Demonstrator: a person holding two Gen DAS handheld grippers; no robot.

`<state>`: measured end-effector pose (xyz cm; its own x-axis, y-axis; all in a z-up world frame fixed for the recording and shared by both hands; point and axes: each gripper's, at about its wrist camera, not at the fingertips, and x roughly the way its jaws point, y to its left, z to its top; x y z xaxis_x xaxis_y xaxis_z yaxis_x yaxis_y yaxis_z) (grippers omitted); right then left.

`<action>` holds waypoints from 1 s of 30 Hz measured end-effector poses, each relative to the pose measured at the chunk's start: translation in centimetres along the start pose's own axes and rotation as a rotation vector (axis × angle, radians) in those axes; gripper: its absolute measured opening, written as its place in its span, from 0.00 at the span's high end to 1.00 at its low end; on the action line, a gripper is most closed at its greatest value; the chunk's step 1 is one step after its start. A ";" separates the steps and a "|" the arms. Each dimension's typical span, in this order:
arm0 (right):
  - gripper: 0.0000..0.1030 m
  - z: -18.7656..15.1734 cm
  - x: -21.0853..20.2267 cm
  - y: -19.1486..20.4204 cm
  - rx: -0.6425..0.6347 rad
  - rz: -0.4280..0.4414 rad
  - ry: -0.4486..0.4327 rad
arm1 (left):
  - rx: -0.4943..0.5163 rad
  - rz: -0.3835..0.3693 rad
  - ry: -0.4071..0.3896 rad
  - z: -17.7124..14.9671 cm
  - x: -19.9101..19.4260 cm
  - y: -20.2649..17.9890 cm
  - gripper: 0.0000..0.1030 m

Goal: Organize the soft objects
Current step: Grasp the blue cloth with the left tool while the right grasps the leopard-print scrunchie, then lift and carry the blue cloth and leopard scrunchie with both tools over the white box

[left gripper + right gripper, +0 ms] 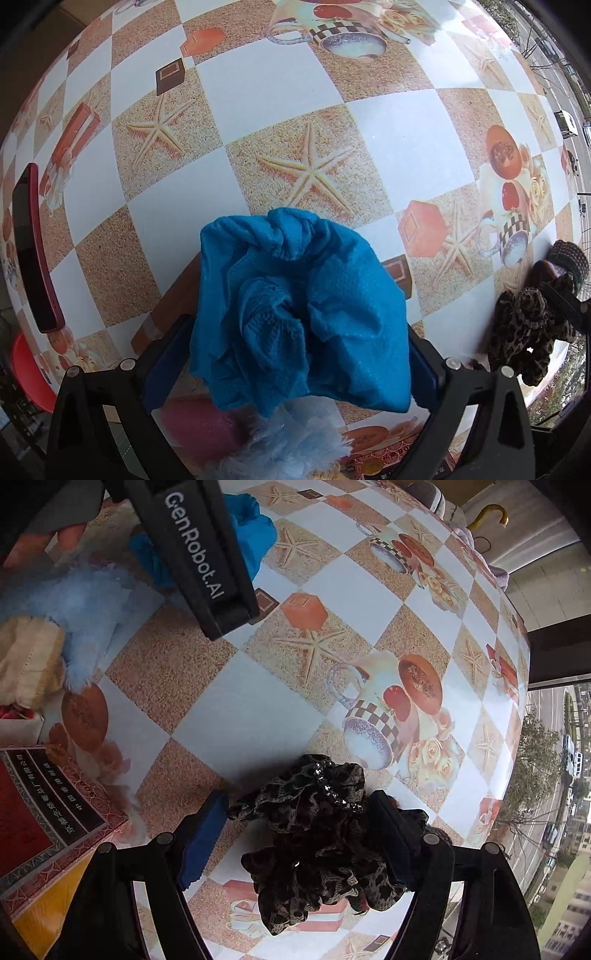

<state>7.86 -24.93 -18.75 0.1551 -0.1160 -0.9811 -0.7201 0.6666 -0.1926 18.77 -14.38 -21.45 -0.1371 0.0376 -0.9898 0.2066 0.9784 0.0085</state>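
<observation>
A crumpled blue cloth (306, 310) lies on the patterned table (266, 85), and my left gripper (299, 354) points straight down over it. The jaws stand wide, and the cloth fills the gap and reaches both pads without looking squeezed. A dark leopard-print scrunchie (317, 842) sits between the fingers of my right gripper (299, 834). It rests against the right pad, while bare table shows beside the left pad. In the left wrist view the scrunchie (524, 332) is at the far right. In the right wrist view the blue cloth (255, 528) shows behind the left gripper's body.
A pale blue fluffy item (88, 602) and a cream cloth (26, 661) lie together, near a red printed box (37, 812). A red phone (33, 247) lies at the table's left edge, with a red stool (29, 373) below it. A dark knitted piece (567, 254) sits beyond the scrunchie.
</observation>
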 end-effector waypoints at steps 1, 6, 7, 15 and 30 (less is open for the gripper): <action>0.37 0.1 -0.1 0.0 0.000 0.018 -0.004 | 0.009 -0.006 -0.007 -0.1 -0.2 -0.2 0.07; 0.66 0.3 -0.1 -1.1 0.107 0.125 0.039 | 0.069 -0.006 -0.061 -0.5 -2.1 -1.7 0.60; 0.67 0.2 -0.1 -1.7 0.160 0.157 0.041 | 0.072 0.001 -0.063 -0.5 -2.4 -1.8 0.64; 0.68 -3.2 -1.4 -8.5 0.666 0.437 -0.003 | 0.002 0.046 -0.228 -2.7 -7.4 -0.4 0.67; 0.68 -6.7 -9.4 -7.5 0.882 0.524 -0.104 | -0.011 0.080 -0.365 -13.8 -13.5 1.2 0.67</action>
<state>7.23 -33.74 -8.19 0.0529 0.3813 -0.9229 0.0317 0.9231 0.3832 7.54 -10.89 -6.08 0.2336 0.0407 -0.9715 0.1925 0.9774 0.0872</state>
